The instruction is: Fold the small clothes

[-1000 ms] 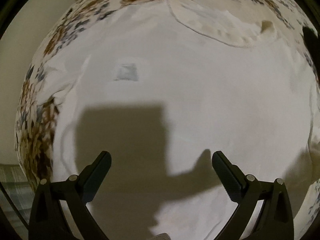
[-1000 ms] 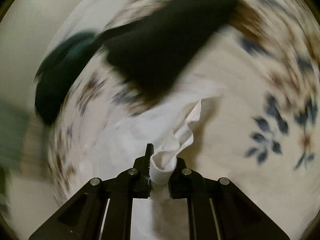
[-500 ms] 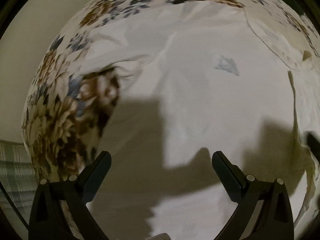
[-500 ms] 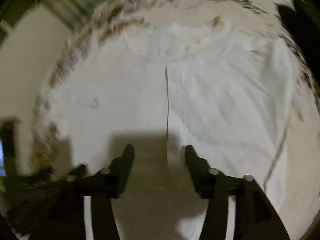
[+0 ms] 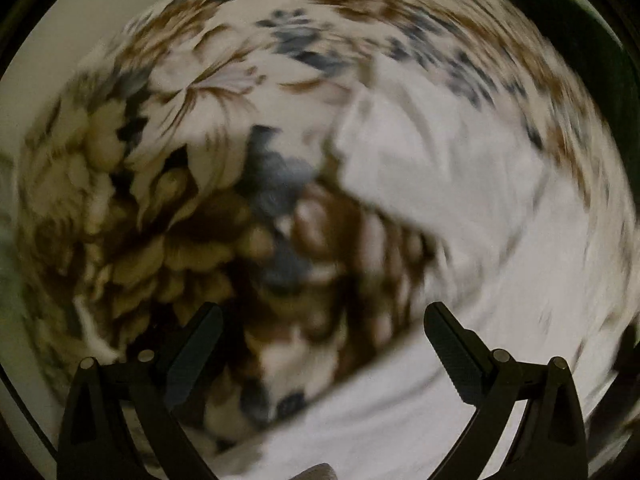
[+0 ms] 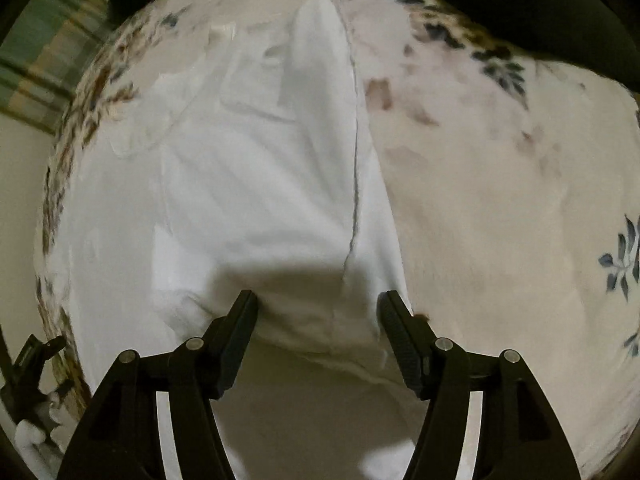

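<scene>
I've got the right gripper [image 6: 318, 312] low over the near hem of the white shirt [image 6: 256, 184], jaws spread w/ nothing between them, straddling the hem at approx 6 o'clock in the right view. Shirt lies flat on the floral sheet [image 6: 500, 184], running from 6 up to 12 o'clock. One side panel is already laid over the body, its long edge forming a dark line from centre up to 12. My guess: the gripper sits there to take the hem for a bottom-to-top fold, since the side fold looks done on this side.

Left gripper [image 5: 322, 330] is also spread and empty. Its view is badly smeared, so detail is poor. It faces mostly the brown & blue flower print, w/ the shirt at 1 to 5 o'clock. I read that as the left aiming at the shirt's far side edge, but can't confirm.

Around: a dark cloth [image 6: 520, 8] at 1 o'clock in the right view, lying on the sheet beyond the shirt and apart from it. A plaid fabric [image 6: 44, 64] at 10 o'clock, off the bed edge. Some dark hardware at 8 o'clock, too small to identify. Nothing blocks the hem itself. The dark cloth could get in the way if the fold lands far up.
</scene>
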{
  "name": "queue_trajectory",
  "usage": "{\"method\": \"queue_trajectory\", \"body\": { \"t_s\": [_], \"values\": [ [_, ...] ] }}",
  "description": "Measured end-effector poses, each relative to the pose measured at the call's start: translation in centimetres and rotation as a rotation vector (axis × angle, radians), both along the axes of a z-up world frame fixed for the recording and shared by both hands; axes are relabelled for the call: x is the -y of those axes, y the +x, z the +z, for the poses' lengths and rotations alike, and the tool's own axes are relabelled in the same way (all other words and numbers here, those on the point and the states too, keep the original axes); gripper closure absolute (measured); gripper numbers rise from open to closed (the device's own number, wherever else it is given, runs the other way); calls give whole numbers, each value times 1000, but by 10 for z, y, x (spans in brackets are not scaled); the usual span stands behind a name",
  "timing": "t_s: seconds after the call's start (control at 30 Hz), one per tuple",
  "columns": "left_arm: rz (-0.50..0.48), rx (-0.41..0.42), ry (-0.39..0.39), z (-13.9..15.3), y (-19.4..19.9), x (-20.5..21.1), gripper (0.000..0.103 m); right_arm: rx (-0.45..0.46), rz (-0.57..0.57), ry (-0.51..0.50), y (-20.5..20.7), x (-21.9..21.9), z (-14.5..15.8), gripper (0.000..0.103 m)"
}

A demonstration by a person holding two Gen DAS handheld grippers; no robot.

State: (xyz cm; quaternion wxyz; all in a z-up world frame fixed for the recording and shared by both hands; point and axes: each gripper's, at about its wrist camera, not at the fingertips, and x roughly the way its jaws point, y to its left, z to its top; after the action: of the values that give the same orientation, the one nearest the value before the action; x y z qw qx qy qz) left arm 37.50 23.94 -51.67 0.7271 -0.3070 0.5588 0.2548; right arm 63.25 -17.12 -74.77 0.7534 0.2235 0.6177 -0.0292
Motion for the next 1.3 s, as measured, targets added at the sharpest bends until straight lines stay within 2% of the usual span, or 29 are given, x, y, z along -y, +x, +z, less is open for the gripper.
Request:
{"method": "queue_trajectory", "body": {
  "t_s": [0.13,0.17,0.3,0.37,0.4,0.43,0.47,0.5,0.57,0.63,0.73,0.77,0.87,0.93,0.97,1.03,1.1,1.17,1.2,1.27,1.3],
  "values": [
    [218,123,-214,-25,5,-35,0,49,-60,8,-2,1,18,37],
    [247,143,-246,-30,7,-37,0,55,-74,7,-1,3,20,37],
    [306,209,-242,-34,28,-34,3,52,-105,2,2,4,16,37],
    [314,247,-202,-31,41,-35,15,51,-115,4,7,0,15,36],
    [310,253,-188,-31,47,-36,32,51,-121,6,9,-2,14,37],
    [302,252,-173,-32,53,-36,59,50,-130,7,3,0,15,37],
    [293,246,-158,-34,58,-36,75,51,-141,13,2,1,14,37],
    [279,254,-153,-34,62,-36,95,51,-152,19,5,1,14,37],
    [257,263,-122,-30,65,-34,98,56,-174,26,8,2,14,37],
    [208,305,-68,-12,59,-29,99,62,-187,30,7,4,15,37],
    [20,378,82,33,71,6,99,67,-192,32,4,6,16,37],
    [-94,397,147,51,79,30,99,66,-192,33,3,5,16,37],
    [-343,435,233,76,89,96,99,67,-194,29,-2,7,14,37],
    [-531,406,253,74,95,150,99,64,-199,26,-6,9,13,37],
    [-591,388,255,68,95,169,99,64,-203,28,-8,11,13,36],
    [-729,316,239,44,96,212,98,60,-207,29,-11,13,13,36],
    [-814,225,215,21,95,236,94,54,-204,32,-12,14,13,36],
    [-847,169,196,10,92,247,94,51,-190,34,-12,15,16,36],
    [-846,172,181,10,90,244,84,51,-181,34,-12,15,18,36],
    [-842,191,149,19,78,236,46,62,-159,38,-13,17,25,36],
    [-838,195,155,24,73,232,11,73,-148,39,-14,19,30,36]
  ]
}}
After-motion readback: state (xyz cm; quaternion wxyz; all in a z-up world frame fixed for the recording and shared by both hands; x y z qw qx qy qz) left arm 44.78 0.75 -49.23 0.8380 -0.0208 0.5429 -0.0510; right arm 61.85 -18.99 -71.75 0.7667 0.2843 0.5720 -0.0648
